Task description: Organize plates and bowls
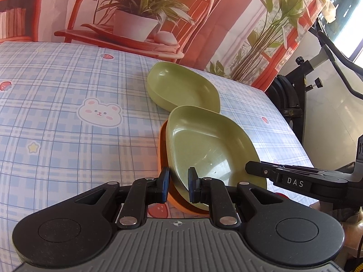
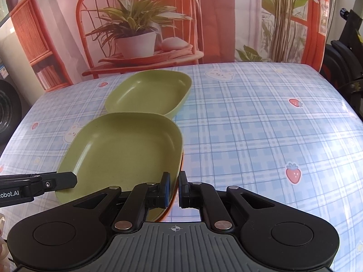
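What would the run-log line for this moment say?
left hand-held gripper: shut on near green plate | right hand-held gripper: shut on same rim | orange plate: underneath | far green plate: untouched

light: bright daylight, reddish cast | glare: on tablecloth at right | focus: sharp | edges: fisheye-curved

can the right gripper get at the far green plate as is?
Probably not yet: the right gripper is shut on the rims of the near green plate and orange plate. The far green plate lies uncovered beyond them.
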`<state>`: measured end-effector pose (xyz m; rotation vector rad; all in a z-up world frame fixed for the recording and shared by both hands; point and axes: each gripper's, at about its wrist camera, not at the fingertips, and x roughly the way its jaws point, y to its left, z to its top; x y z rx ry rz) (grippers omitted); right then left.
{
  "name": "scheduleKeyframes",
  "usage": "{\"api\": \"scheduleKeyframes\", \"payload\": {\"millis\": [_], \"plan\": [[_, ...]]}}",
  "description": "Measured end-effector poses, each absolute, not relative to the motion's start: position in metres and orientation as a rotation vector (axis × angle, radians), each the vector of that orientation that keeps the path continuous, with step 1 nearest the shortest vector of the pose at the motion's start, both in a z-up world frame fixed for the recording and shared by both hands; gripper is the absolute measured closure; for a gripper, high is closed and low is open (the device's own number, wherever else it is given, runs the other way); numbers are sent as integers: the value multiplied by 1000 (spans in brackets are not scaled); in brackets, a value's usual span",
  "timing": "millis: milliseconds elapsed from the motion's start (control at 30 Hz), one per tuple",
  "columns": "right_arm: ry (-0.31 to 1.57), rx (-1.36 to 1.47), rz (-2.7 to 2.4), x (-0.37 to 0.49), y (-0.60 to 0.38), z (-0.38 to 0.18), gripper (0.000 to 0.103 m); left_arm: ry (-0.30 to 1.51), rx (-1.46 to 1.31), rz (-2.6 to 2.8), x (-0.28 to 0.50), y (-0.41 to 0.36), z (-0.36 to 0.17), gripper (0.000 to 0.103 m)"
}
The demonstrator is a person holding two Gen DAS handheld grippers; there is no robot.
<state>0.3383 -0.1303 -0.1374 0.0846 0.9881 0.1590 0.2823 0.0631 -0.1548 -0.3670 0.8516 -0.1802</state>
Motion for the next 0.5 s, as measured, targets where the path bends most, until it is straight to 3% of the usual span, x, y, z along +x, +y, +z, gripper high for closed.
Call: {"api": "scheduleKeyframes", "payload": {"millis": [500], "plan": [[988, 84, 155, 336, -132, -136, 96, 844, -375, -149, 279, 65, -154, 86]]}}
